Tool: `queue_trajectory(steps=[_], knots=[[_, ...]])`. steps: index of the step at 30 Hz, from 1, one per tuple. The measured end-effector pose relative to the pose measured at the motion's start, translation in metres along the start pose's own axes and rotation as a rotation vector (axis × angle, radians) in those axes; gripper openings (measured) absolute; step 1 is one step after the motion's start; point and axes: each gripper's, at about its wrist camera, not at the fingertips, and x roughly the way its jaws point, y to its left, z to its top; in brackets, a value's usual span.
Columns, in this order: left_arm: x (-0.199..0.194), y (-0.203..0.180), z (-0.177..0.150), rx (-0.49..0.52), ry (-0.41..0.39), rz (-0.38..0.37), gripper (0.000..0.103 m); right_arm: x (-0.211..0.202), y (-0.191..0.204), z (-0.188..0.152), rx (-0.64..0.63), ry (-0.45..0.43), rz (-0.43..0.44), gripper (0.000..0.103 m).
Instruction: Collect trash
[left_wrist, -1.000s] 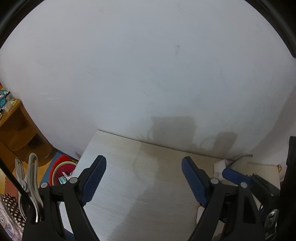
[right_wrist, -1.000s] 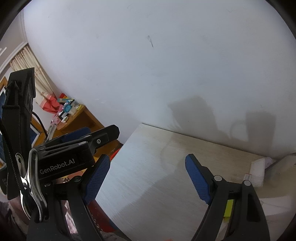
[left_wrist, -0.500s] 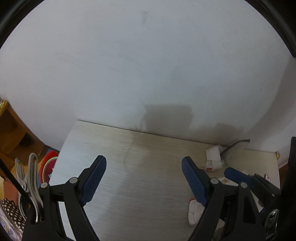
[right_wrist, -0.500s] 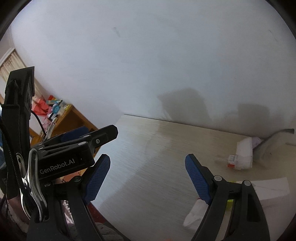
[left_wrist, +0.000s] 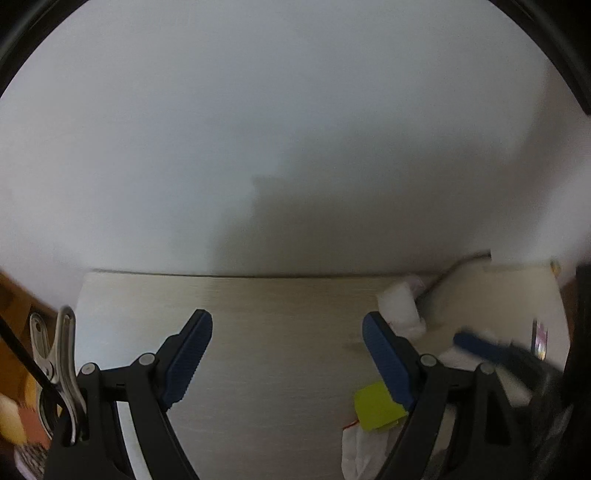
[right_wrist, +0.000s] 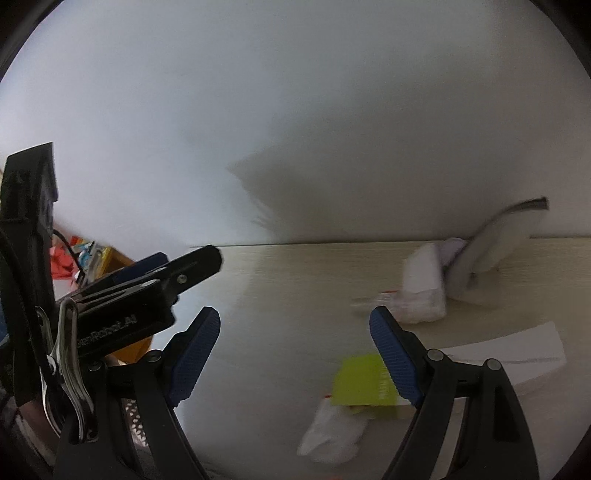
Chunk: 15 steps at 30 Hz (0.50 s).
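On the pale wooden table (left_wrist: 258, 332) lies trash: a yellow-green packet (left_wrist: 375, 406) (right_wrist: 360, 380), a crumpled white tissue (right_wrist: 330, 434) (left_wrist: 356, 450) just in front of it, and a white wrapped packet (right_wrist: 421, 291) (left_wrist: 400, 306) near the wall. A white paper sheet (right_wrist: 517, 354) lies to the right. My left gripper (left_wrist: 286, 319) hangs open over bare table, left of the trash. My right gripper (right_wrist: 293, 314) is open too, with nothing between its fingers; the yellow-green packet sits partly behind its right finger (right_wrist: 393, 354). The picture is blurred by motion.
A white wall (right_wrist: 295, 147) closes off the table's far edge. A grey-white soft item (right_wrist: 487, 254) leans against it at the right. A brown wooden shelf (right_wrist: 110, 258) with colourful things stands past the table's left edge. The left gripper's body (right_wrist: 147, 288) shows in the right wrist view.
Both grippers have come down and tipped toward the table, staying open. The yellow-green packet, tissue and white packet have come into view and grown nearer.
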Motion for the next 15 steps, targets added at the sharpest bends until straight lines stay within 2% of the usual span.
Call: queue_trajectory(steps=[2, 6, 7, 9, 11, 15], knots=[[0.014, -0.005, -0.004, 0.049, 0.022, -0.020, 0.087, -0.001, -0.024, 0.002, 0.067, -0.018, -0.013, 0.085], [0.047, -0.027, -0.013, 0.183, 0.077, -0.119, 0.087, 0.007, -0.072, 0.011, 0.196, -0.016, -0.033, 0.083], [0.054, -0.029, -0.014, 0.212, 0.079, -0.146, 0.087, 0.014, -0.083, 0.013, 0.214, 0.011, -0.060, 0.080], [0.070, -0.033, -0.015, 0.287, 0.069, -0.175, 0.087, 0.027, -0.096, 0.012, 0.237, 0.060, -0.091, 0.064], [0.083, -0.032, -0.014, 0.336, 0.072, -0.202, 0.087, 0.036, -0.108, 0.010, 0.272, 0.081, -0.082, 0.056], [0.122, -0.026, -0.011, 0.431, 0.140, -0.275, 0.087, 0.050, -0.119, 0.009, 0.322, 0.110, -0.043, 0.050]])
